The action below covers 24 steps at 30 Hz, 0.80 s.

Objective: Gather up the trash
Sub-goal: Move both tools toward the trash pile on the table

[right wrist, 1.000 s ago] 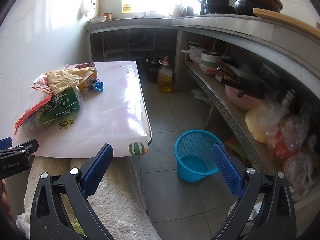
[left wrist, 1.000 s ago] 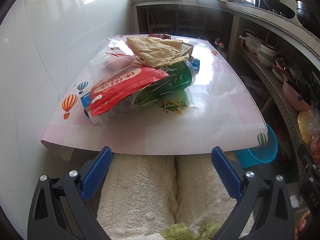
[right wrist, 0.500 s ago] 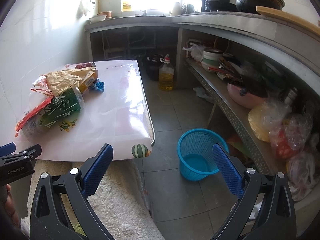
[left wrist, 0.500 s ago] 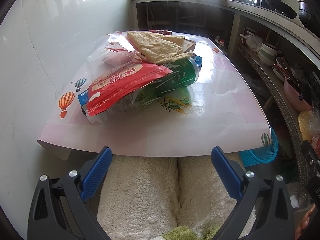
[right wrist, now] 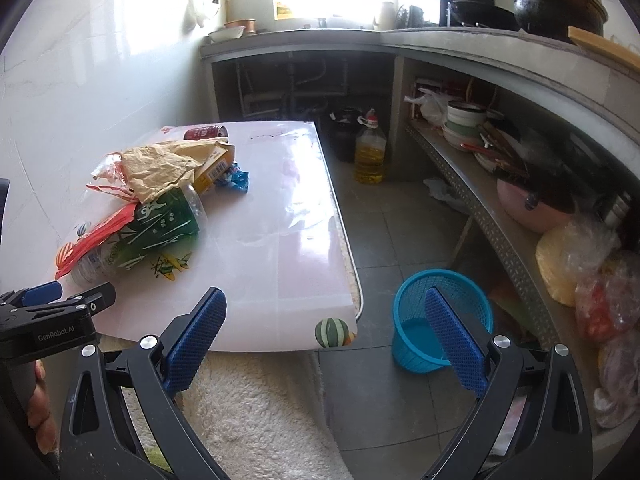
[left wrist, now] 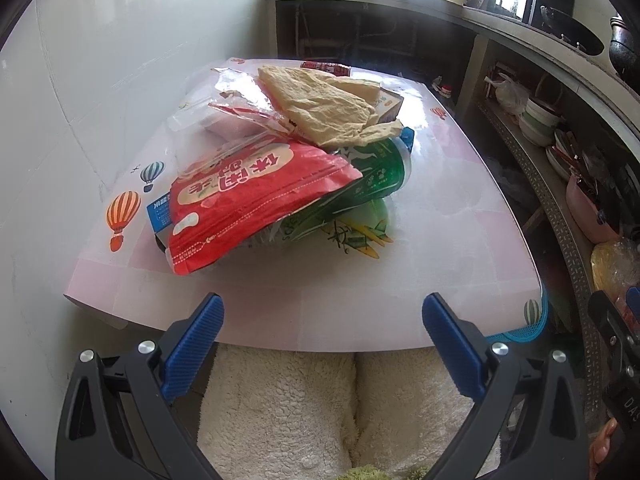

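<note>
A heap of trash lies on the low white table (left wrist: 440,240): a red snack bag (left wrist: 248,204), a green-labelled bottle (left wrist: 368,176), crumpled tan paper (left wrist: 324,108), a yellow box (right wrist: 214,164), a blue wrapper (right wrist: 236,174) and a red can (right wrist: 206,133). My left gripper (left wrist: 322,312) is open and empty at the table's near edge, short of the red bag. My right gripper (right wrist: 324,312) is open and empty over the table's right corner. A blue mesh basket (right wrist: 440,320) stands on the floor to the right.
A white tiled wall (left wrist: 80,80) runs along the table's left side. A fluffy white rug (left wrist: 320,400) lies below the near edge. Shelves with bowls and bags (right wrist: 540,200) line the right side. An oil bottle (right wrist: 370,152) stands on the floor beyond the table.
Both grippers have moved forward toward the table; the trash heap looks nearer in the left wrist view. Both stay open. Nothing on the table has moved.
</note>
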Available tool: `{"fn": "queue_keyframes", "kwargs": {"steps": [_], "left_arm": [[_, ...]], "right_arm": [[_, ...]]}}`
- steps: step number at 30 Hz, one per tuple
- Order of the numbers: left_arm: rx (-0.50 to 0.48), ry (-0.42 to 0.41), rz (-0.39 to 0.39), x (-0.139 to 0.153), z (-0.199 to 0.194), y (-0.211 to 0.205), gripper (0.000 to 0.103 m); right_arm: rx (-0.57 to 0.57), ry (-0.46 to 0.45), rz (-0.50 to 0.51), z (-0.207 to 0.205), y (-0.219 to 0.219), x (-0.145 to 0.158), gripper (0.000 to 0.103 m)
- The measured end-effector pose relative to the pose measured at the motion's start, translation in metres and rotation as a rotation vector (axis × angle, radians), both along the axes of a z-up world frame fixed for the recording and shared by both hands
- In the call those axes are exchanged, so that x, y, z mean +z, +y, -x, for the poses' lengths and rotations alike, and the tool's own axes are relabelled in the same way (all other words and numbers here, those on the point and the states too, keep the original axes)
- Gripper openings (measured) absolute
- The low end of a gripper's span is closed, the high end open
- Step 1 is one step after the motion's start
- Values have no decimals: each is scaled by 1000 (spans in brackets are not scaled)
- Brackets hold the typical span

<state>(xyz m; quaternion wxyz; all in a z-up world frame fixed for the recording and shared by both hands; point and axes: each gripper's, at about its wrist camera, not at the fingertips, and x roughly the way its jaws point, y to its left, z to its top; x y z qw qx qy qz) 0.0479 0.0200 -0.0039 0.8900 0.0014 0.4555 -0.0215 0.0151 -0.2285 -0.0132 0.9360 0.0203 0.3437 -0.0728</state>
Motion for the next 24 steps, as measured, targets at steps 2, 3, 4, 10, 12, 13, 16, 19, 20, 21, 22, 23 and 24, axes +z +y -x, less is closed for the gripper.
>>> {"fn": "queue_keyframes", "kwargs": {"steps": [2, 3, 4, 10, 12, 13, 16, 19, 20, 21, 22, 23, 24], "left_arm": [[2, 9, 5, 2, -7, 1, 97], [5, 11, 6, 4, -11, 2, 97], [7, 9, 6, 6, -14, 2, 97], [4, -39, -27, 21, -31, 10, 97], [10, -50, -29, 25, -38, 17, 97], [15, -52, -25, 27, -41, 21, 97], [31, -57, -5, 30, -50, 31, 97], [39, -71, 17, 33, -58, 41, 97], [31, -78, 23, 34, -60, 44, 97], [16, -86, 35, 35, -63, 46, 97], [4, -95, 46, 36, -65, 48, 97], [-4, -108, 61, 38, -66, 51, 97], [-13, -125, 78, 40, -68, 54, 97]], "right_arm": [[14, 9, -7, -6, -2, 1, 95], [15, 15, -14, -11, -2, 2, 95], [17, 18, -21, -13, -1, 2, 95], [28, 53, -37, -43, 3, 0, 95], [35, 59, -45, -51, 4, -1, 95], [40, 61, -49, -54, 5, -1, 95], [50, 66, -49, -65, 5, -1, 95], [57, 52, -53, -74, 3, 2, 95], [57, 41, -50, -76, 3, 4, 95], [58, 27, -46, -78, 3, 5, 95], [61, 17, -44, -80, 3, 6, 95], [68, 9, -45, -83, 5, 7, 95], [83, 0, -51, -86, 6, 7, 95]]}}
